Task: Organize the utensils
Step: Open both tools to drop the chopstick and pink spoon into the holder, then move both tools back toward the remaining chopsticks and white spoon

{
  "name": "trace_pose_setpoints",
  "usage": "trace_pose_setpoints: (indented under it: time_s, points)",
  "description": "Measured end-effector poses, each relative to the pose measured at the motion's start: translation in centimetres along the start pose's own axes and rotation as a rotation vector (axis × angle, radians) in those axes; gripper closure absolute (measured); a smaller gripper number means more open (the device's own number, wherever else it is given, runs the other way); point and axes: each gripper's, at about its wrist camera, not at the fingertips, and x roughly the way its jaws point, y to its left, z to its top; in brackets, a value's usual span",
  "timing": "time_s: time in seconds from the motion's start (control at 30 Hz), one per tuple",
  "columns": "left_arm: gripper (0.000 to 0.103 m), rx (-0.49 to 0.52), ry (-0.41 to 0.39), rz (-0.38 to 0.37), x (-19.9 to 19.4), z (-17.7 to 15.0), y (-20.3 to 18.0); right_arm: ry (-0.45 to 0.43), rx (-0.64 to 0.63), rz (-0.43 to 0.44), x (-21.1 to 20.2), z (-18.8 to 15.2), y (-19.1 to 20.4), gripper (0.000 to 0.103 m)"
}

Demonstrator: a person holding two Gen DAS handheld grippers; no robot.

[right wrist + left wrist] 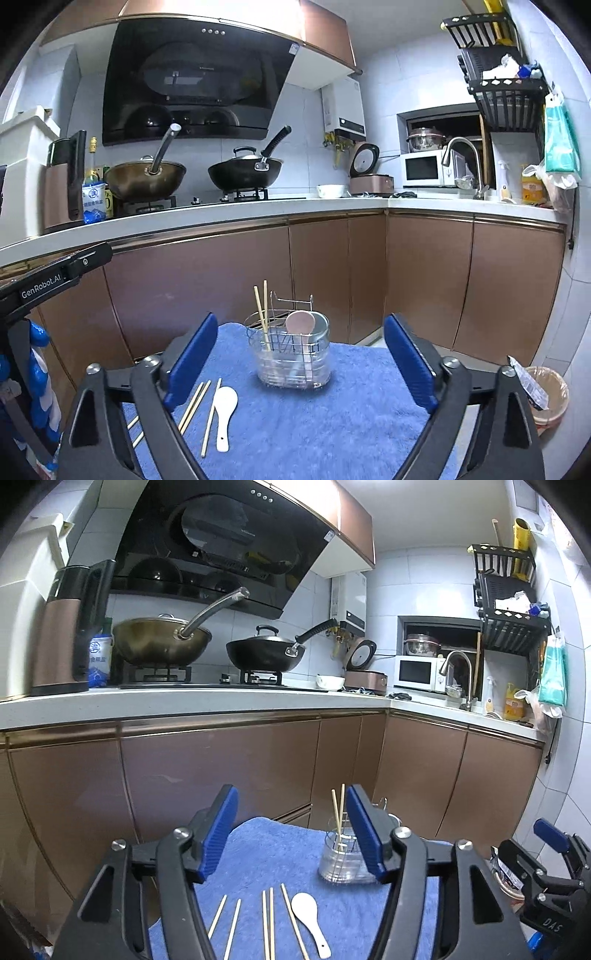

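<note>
A clear utensil holder (293, 356) with a wire frame stands on a blue towel (332, 424). It holds two wooden chopsticks (261, 314) and a pinkish spoon (301, 323). It also shows in the left wrist view (341, 860). Several loose chopsticks (267, 923) and a white spoon (308, 919) lie flat on the towel (258, 849). The white spoon (224, 413) and loose chopsticks (194, 406) lie left of the holder. My left gripper (291, 830) is open and empty above the loose utensils. My right gripper (301, 362) is open and empty, facing the holder.
Brown cabinet doors (221, 277) stand behind the towel under a white counter (258, 210) with two woks (147, 177), a microwave (424, 168) and a faucet (461, 155). A bin (546, 395) sits at the right on the floor.
</note>
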Motion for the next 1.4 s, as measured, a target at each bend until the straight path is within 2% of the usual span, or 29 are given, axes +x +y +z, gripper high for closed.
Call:
trace_pose_setpoints:
  time_s: [0.17,0.67,0.97,1.23,1.4]
  points:
    - [0.043,0.009,0.003,0.006,-2.1,-0.5,0.3,-0.013,-0.011,-0.010,-2.1,-0.3,0.5,0.000]
    - [0.043,0.024,-0.040,0.041,-6.5,-0.5,1.7,-0.036,-0.008,-0.024,-5.3,-1.0,1.4,0.000]
    - [0.043,0.034,-0.061,0.035,-8.3,-0.3,1.9,-0.072,0.018,-0.012,-7.0,-0.6,1.7,0.000]
    - [0.043,0.116,-0.064,0.061,-9.1,-0.3,0.6,-0.089,0.025,0.009,-8.1,-0.4,1.7,0.000]
    - [0.043,0.102,-0.037,0.046,-8.7,-0.3,1.0,-0.084,0.018,0.006,-8.1,-0.5,1.6,0.000]
